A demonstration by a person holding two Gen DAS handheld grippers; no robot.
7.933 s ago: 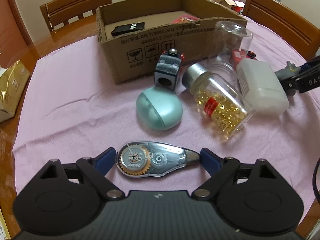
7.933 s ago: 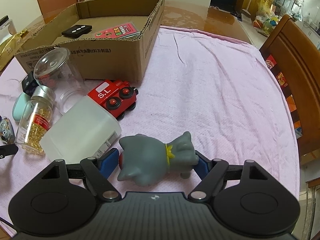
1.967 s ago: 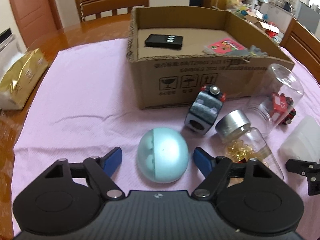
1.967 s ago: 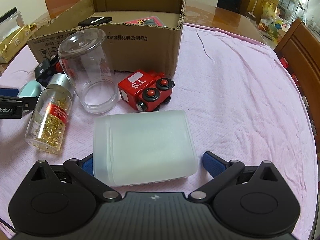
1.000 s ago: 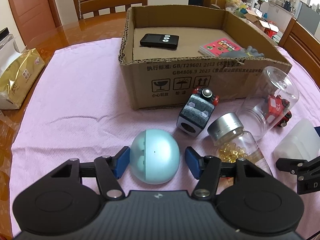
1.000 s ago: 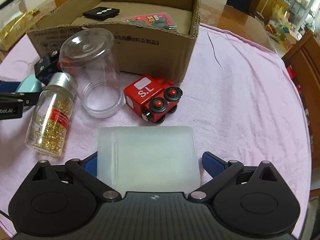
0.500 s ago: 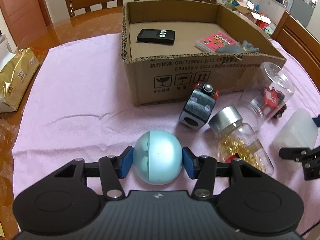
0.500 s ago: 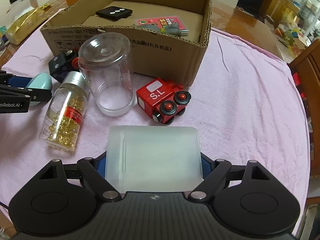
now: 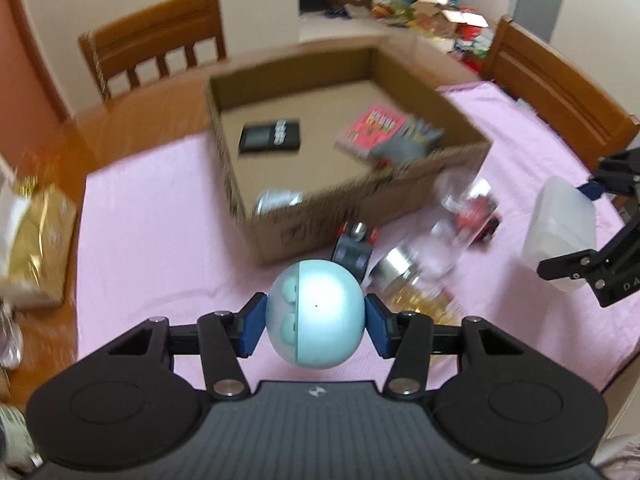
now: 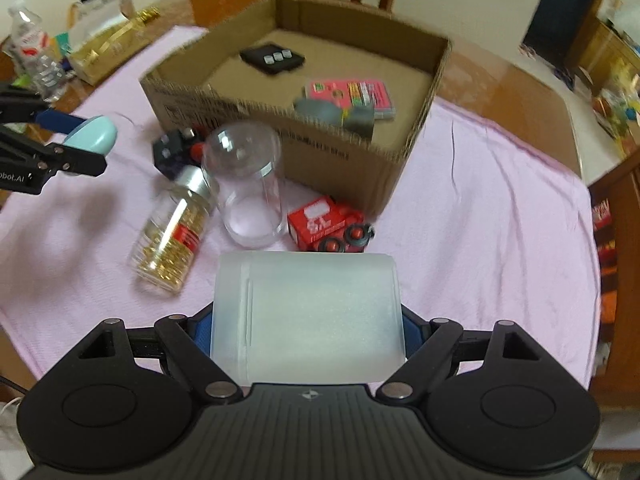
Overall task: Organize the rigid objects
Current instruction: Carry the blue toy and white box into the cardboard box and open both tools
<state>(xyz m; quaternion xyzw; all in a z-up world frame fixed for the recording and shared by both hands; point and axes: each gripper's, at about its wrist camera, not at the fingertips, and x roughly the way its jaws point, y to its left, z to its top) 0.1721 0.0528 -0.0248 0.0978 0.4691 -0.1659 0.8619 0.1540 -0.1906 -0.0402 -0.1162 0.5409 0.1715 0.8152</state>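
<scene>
A dining room, wooden chairs round a table (image 9: 120,132) draped in a pink cloth (image 9: 160,216). Far left, a gold packet (image 9: 36,240) sits at the table's edge. Next, the left claw (image 9: 316,320) is clamped on a pale blue egg-shaped case (image 9: 316,316), blue pads pressed to both its sides, the case lifted clear above the cloth. Behind it stands the open cardboard box (image 9: 360,196), a black remote (image 9: 270,136), a pink card pack (image 9: 374,128) and a grey toy (image 9: 412,142) inside. In front of the box: a grey cube toy (image 9: 352,252), a capsule bottle (image 10: 172,232) lying down, a clear jar (image 10: 248,188), a red toy train (image 10: 328,228). On the right, the right claw (image 10: 306,330) grips a frosted plastic box (image 10: 308,316) by its sides, also raised off the cloth.
</scene>
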